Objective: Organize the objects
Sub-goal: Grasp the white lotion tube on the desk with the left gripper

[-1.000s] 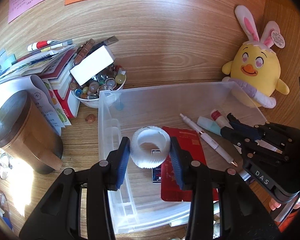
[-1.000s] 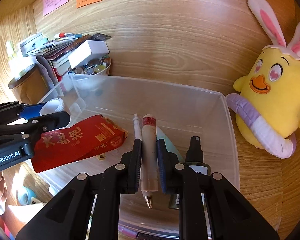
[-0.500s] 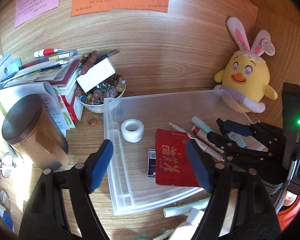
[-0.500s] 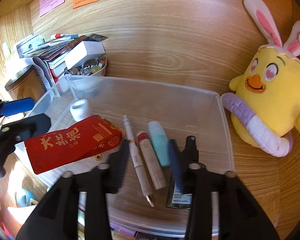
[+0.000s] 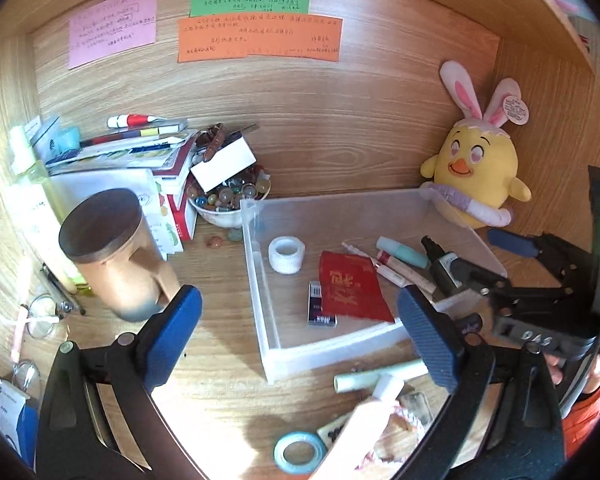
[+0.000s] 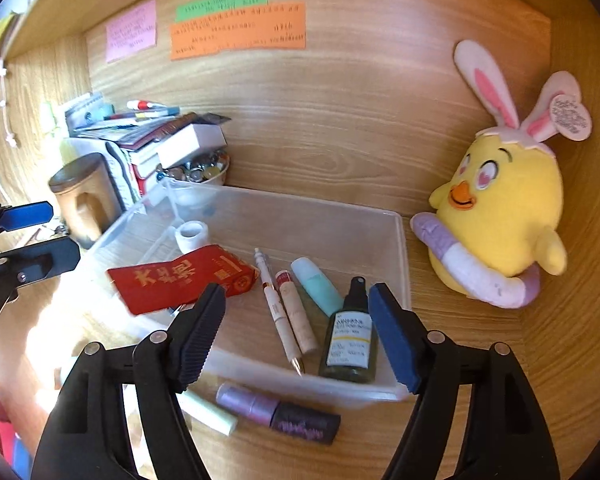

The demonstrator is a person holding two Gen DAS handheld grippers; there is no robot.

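Fingers of the left gripper (image 5: pixel 300 336) stand wide apart and are still opening, with nothing between the blue pads; fingers of the right gripper (image 6: pixel 296 332) are partly spread and likewise opening, also gripping nothing. Ahead of the left fingers sits the clear plastic bin (image 5: pixel 260 304), its near wall just beyond the right-hand pad. Inside it, beyond the left fingertips, the white tape roll (image 5: pixel 286 254) stands free near the bin's left wall, with the red packet (image 5: pixel 352 292) beside it lying partly over a small dark box (image 5: pixel 320 310). Seen between the right gripper's fingers, the pen (image 6: pixel 278 312) and the cream-coloured tube (image 6: pixel 298 318) lie side by side on the bin floor, clear of both pads; the mint tube (image 6: pixel 316 286) lies just beyond them, and the dark spray bottle (image 6: pixel 350 340) lies close to the right-hand finger. Below the right fingers, outside the bin's near wall, a purple cosmetic tube (image 6: pixel 278 412) and a pale green stick (image 6: pixel 208 412) rest on the wooden desk (image 6: pixel 480 360). A yellow plush chick (image 6: pixel 500 216) sits off to the right.
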